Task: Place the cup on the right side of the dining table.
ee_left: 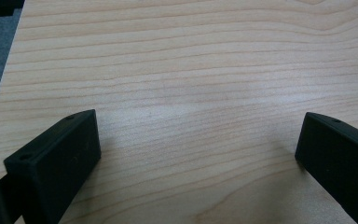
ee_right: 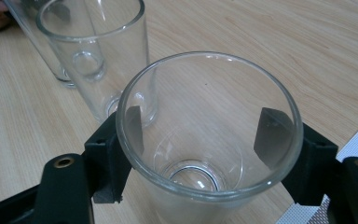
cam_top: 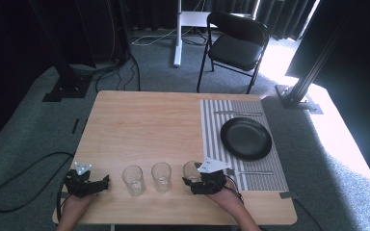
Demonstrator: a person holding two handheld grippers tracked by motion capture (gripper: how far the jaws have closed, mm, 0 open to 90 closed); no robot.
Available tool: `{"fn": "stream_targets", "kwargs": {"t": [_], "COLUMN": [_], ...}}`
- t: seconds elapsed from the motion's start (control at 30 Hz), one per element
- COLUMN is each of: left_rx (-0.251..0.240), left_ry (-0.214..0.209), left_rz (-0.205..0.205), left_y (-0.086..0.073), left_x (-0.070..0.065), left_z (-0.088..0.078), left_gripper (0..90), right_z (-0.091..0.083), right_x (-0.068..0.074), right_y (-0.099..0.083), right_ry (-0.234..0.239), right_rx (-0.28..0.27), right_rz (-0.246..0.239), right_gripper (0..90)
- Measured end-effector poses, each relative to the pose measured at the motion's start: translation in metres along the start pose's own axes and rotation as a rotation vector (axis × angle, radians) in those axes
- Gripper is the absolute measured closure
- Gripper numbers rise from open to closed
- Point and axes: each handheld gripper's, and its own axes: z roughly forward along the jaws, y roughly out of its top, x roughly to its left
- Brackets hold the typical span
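Note:
Three clear glasses stand in a row near the front edge of the wooden table (cam_top: pixel 139 125). My right gripper (cam_top: pixel 192 177) is shut on the rightmost glass (cam_top: pixel 191 169); in the right gripper view its black pads (ee_right: pixel 272 135) press both sides of that glass (ee_right: pixel 205 116), which stands upright on the table. The middle glass (cam_top: pixel 161 176) (ee_right: pixel 98 56) and the left glass (cam_top: pixel 133 179) (ee_right: pixel 32 37) stand free. My left gripper (cam_top: pixel 104 182) rests at the table's front left corner, apart from the left glass. Its jaws stand wide open over bare wood (ee_left: pixel 198 144).
A striped placemat (cam_top: pixel 212 125) lies at the right with a black plate (cam_top: pixel 246 138) on it, one utensil (cam_top: pixel 238 113) behind the plate and another (cam_top: pixel 250 172) in front. A black chair (cam_top: pixel 236 43) stands beyond the table. Cables lie on the floor at left.

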Motion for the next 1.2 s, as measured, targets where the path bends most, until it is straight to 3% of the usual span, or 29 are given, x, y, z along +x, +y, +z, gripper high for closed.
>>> {"fn": "stream_targets", "kwargs": {"t": [0.67,1.2], "left_rx": [-0.003,-0.001], "left_ry": [0.0,0.0], "left_rz": [0.0,0.002], "left_y": [0.0,0.0], "left_x": [0.0,0.0], "left_z": [0.0,0.0], "left_gripper": [0.2,0.3], "right_z": [-0.017,-0.017], "right_x": [-0.021,-0.04], "right_y": [0.009,0.017], "right_ry": [-0.092,-0.148], "right_rx": [-0.008,-0.004], "right_rz": [0.021,0.053], "right_gripper": [28.4,28.4]}}
